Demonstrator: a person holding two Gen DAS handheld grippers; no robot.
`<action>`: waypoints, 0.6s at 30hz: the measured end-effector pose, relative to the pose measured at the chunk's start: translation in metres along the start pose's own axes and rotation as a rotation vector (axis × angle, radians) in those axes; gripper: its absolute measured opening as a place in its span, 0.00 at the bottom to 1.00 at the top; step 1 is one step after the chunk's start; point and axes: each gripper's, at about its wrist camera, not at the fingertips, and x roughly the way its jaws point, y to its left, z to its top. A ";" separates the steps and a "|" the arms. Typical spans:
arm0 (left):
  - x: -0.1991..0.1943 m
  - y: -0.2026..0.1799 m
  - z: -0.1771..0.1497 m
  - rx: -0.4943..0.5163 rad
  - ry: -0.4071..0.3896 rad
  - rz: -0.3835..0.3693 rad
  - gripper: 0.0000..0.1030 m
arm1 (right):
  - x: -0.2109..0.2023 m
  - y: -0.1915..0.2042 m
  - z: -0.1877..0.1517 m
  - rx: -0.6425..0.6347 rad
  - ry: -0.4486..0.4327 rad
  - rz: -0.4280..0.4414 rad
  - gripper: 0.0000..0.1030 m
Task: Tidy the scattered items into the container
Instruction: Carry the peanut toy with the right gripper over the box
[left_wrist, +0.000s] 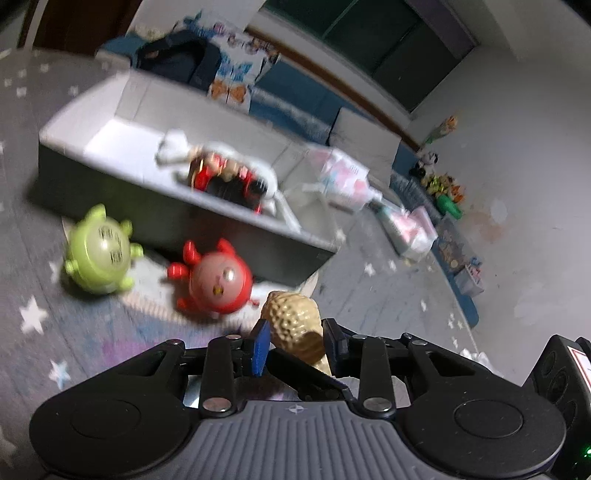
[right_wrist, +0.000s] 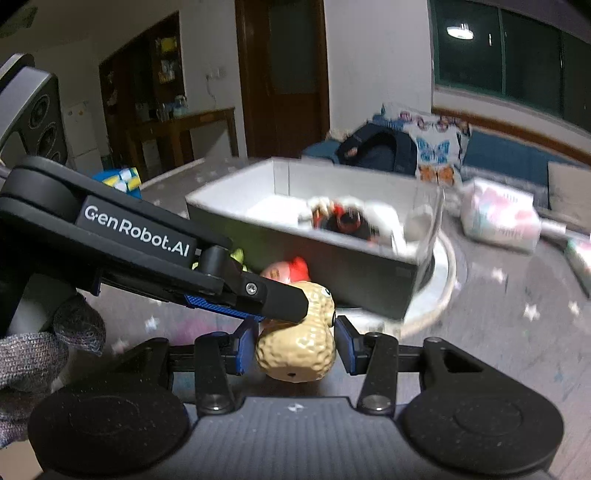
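Grey star-print rug (left_wrist: 33, 325) under my fingers; on it the open box (left_wrist: 177, 218), a green round toy (left_wrist: 98, 251) and red round toy (left_wrist: 218, 280) just beside its near wall, pastel packages (right_wrist: 498, 214) beyond.

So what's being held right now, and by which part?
A peanut toy: the right claw grips its lower lobe by the sides. The left claw brackets its upper lobe; contact unclear.

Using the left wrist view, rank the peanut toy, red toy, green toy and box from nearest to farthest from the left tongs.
1. Peanut toy: between the fingers of the left tongs.
2. Red toy: on the rug, just ahead to the left.
3. Green toy: farther left on the rug.
4. Box: behind both toys, holding a red-and-black toy.
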 end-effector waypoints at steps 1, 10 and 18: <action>-0.005 -0.001 0.005 0.006 -0.020 0.003 0.33 | 0.000 0.001 0.006 -0.004 -0.011 0.002 0.44; -0.022 0.016 0.063 -0.006 -0.116 0.052 0.33 | 0.033 0.014 0.067 -0.072 -0.067 0.037 0.44; -0.002 0.050 0.121 -0.025 -0.114 0.127 0.33 | 0.099 0.011 0.115 -0.029 -0.041 0.084 0.44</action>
